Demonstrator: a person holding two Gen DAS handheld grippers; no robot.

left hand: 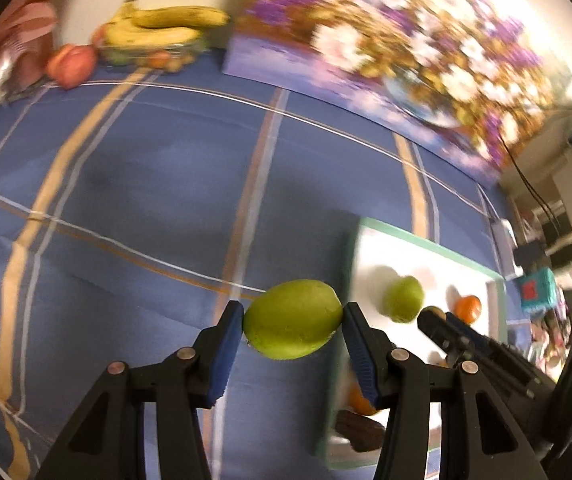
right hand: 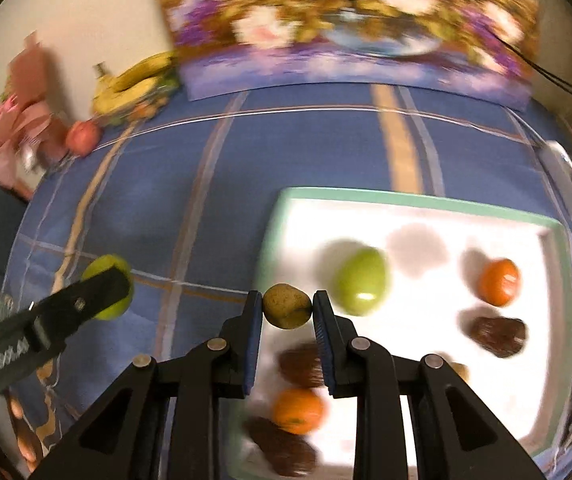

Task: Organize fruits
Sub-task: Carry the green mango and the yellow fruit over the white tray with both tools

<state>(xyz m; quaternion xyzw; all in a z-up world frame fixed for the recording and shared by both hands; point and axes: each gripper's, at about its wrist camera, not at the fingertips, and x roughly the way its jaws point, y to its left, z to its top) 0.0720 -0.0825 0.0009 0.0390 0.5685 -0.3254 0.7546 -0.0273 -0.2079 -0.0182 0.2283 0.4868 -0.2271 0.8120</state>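
My left gripper (left hand: 293,320) is shut on a green fruit (left hand: 291,318) and holds it above the blue cloth, left of the white tray (left hand: 425,248). It shows in the right wrist view (right hand: 108,286) too. My right gripper (right hand: 287,306) is shut on a small brown-yellow fruit (right hand: 287,305) above the left edge of the tray (right hand: 405,198). On the tray lie a green fruit (right hand: 361,282), two oranges (right hand: 499,282) (right hand: 297,410) and several dark brown fruits (right hand: 497,336).
A bowl with bananas (left hand: 166,26) and a red apple (left hand: 72,65) stand at the far left of the blue checked cloth (left hand: 146,184). A floral box (left hand: 385,40) stands along the back. Cables and a device (right hand: 565,176) lie at the right edge.
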